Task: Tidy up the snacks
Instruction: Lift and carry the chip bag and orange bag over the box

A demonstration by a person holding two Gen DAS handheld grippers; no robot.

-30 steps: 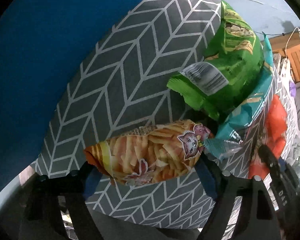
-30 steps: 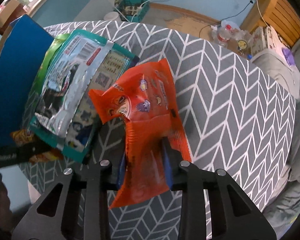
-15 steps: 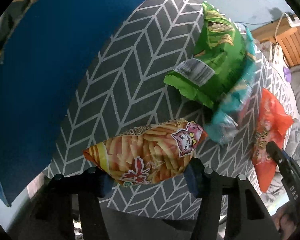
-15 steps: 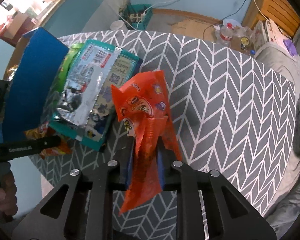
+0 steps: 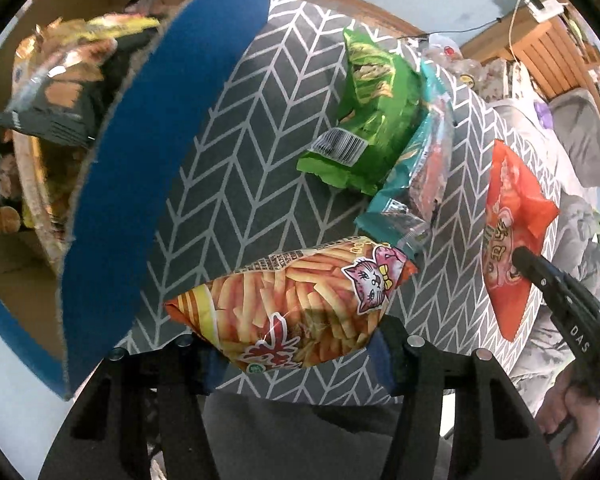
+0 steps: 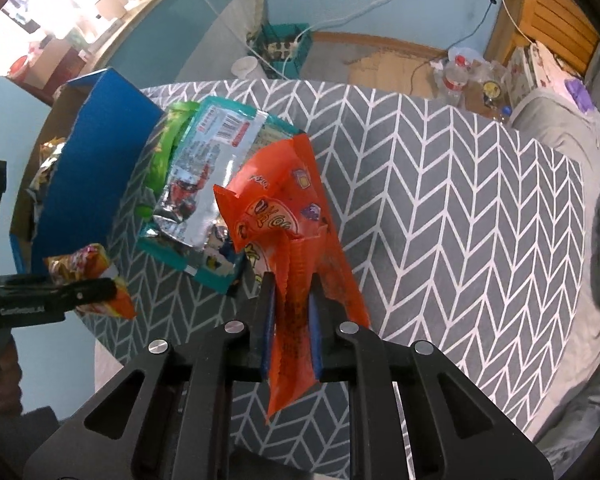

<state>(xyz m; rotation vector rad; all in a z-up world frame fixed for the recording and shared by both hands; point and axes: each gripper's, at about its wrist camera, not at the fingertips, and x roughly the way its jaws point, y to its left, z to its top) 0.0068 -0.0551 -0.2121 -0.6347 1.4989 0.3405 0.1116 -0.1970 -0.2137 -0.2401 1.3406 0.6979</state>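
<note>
Snacks were split between both tools, and the box (image 5: 112,184) with bags already inside stood to the left of everything. Nearest it, the left tool (image 5: 296,344) had just closed across the fries bag (image 5: 296,300), whose long axis ran crosswise between the pads, clear of the counter (image 5: 236,168). Farther right, the right tool (image 6: 292,312) was pinched narrow on the orange bag (image 6: 284,216), which lay lengthwise along its fingers.

Left gripper (image 5: 296,344) and right gripper (image 6: 292,312) both clamped, pointing steeply down.
</note>
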